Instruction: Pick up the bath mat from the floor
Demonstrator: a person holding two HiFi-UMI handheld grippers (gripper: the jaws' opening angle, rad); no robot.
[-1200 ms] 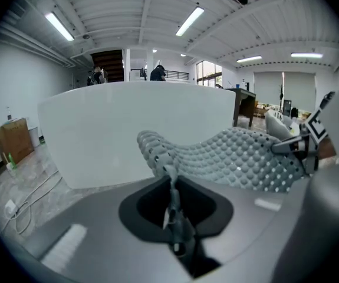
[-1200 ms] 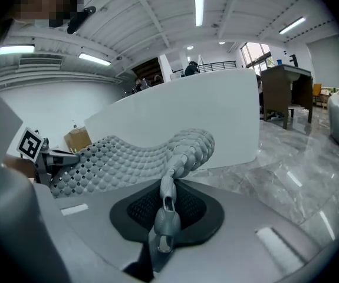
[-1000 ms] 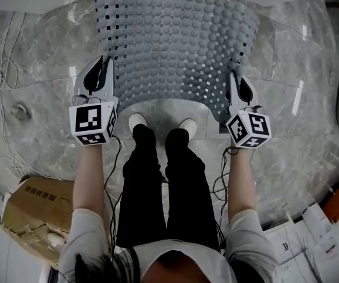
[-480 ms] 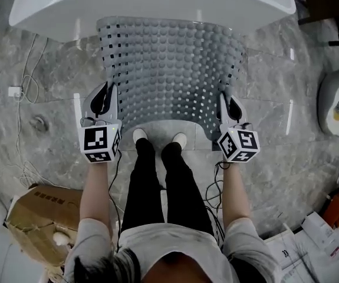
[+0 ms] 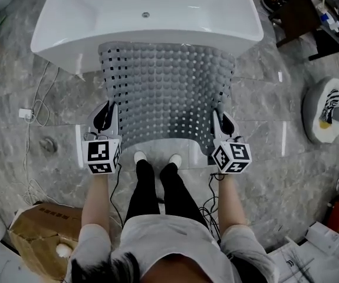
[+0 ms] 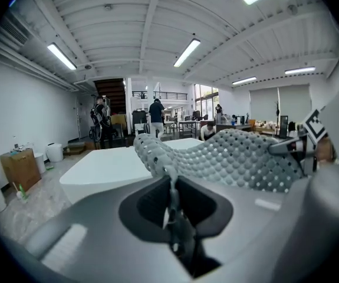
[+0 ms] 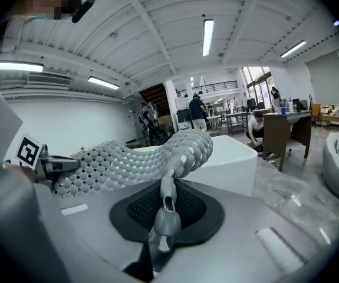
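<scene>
Between the jaws of the L gripper [image 6: 170, 188] sits a thin fold of the bath mat [image 6: 235, 158]. The jaws are pinched together on it, w/ only the mat's thickness btw them. Same on the other side: the R gripper [image 7: 164, 210] is clamped on a rolled bit of the mat's [image 7: 128, 158] edge, which sticks up btw its pads.

From the head view, L gripper [image 5: 105, 115] has the mat's near-left corner and R gripper [image 5: 222, 122] the near-right corner, marker cubes [image 5: 103, 156] toward the person. The bath mat [image 5: 169, 87] is grey, bumpy, w/ rows of square holes. It hangs stretched btw the two grippers, sagging in the middle, its near edge raised above the person's white shoes [image 5: 140, 156]. Its far edge reaches the near side of the white bathtub [image 5: 145, 16]; can't tell if it touches the tub or the floor there.

Both gripper views show the mat curving away over the tub [image 6: 104, 167], each w/ the opposite gripper holding the far corner.

Further out:
- Grey marble-look floor [image 5: 263, 134].
- White cables [image 5: 33, 108] to the left.
- Cardboard box [image 5: 33, 223] at lower left.
- Round white basin-like thing [image 5: 325, 111] at right w/ a striped item in it.
- Dark desk [image 5: 299, 10] at upper right.
- Bkgd people [image 6: 156, 114] stand by tables in the L gripper view.
</scene>
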